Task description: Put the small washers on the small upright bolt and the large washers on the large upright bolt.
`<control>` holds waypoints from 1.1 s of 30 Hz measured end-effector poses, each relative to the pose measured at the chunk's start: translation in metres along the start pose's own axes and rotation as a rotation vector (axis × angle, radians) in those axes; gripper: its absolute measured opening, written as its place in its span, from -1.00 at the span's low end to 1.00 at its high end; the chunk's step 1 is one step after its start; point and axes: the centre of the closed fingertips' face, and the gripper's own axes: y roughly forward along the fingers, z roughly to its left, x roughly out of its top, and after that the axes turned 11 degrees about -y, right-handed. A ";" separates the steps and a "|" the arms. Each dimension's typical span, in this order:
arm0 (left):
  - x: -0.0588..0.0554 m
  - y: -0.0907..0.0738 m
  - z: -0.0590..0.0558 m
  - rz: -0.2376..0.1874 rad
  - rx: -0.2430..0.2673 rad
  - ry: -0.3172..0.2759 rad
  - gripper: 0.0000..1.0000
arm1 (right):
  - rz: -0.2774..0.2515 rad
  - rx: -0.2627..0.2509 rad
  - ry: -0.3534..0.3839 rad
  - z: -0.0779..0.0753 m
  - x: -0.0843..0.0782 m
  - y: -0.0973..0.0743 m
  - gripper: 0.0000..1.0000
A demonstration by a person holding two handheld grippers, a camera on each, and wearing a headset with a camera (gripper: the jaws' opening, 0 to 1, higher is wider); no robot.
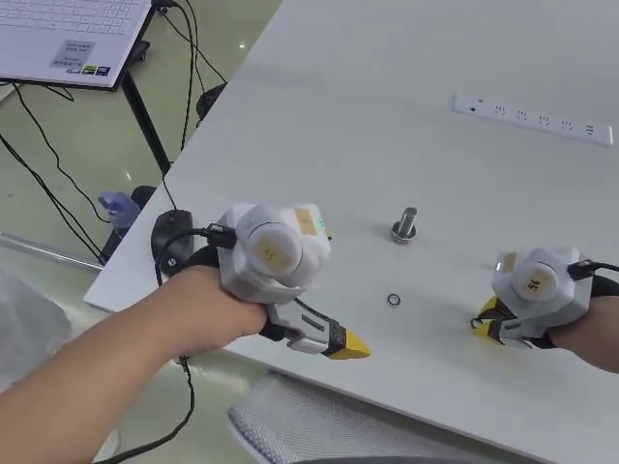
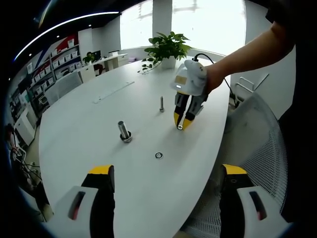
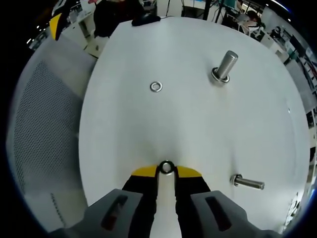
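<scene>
A plain white tabletop (image 1: 387,116) carries shiny silver-grey metal parts, all one colour: a large bolt (image 1: 404,225), a small bolt (image 3: 247,183), a loose washer (image 1: 394,300) and a gripped washer (image 3: 166,167). The left hand-held gripper (image 1: 348,345) and the right hand-held gripper (image 3: 166,172) each have a white body and black jaws ending in bright yellow tips. Around them are a white power strip (image 1: 532,118), a white laptop (image 1: 68,34), black cables (image 1: 58,164), a grey chair (image 1: 319,425) with a fine mesh pattern, and a green leafy plant (image 2: 166,47).
</scene>
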 end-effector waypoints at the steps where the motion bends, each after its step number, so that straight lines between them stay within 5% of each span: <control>1: 0.000 0.000 0.000 0.002 0.000 0.001 0.75 | 0.009 0.001 0.002 0.000 0.000 0.000 -0.73; 7: -0.002 0.000 0.000 0.006 -0.003 0.001 0.72 | 0.059 0.012 0.038 -0.002 0.000 0.001 -0.74; 19: -0.002 0.001 0.003 0.001 0.005 -0.004 0.72 | 0.017 0.015 0.103 0.001 -0.001 -0.003 -0.75; 33: 0.002 0.006 0.006 -0.024 0.002 -0.015 0.77 | -0.015 -0.015 0.163 -0.001 0.001 -0.035 -0.75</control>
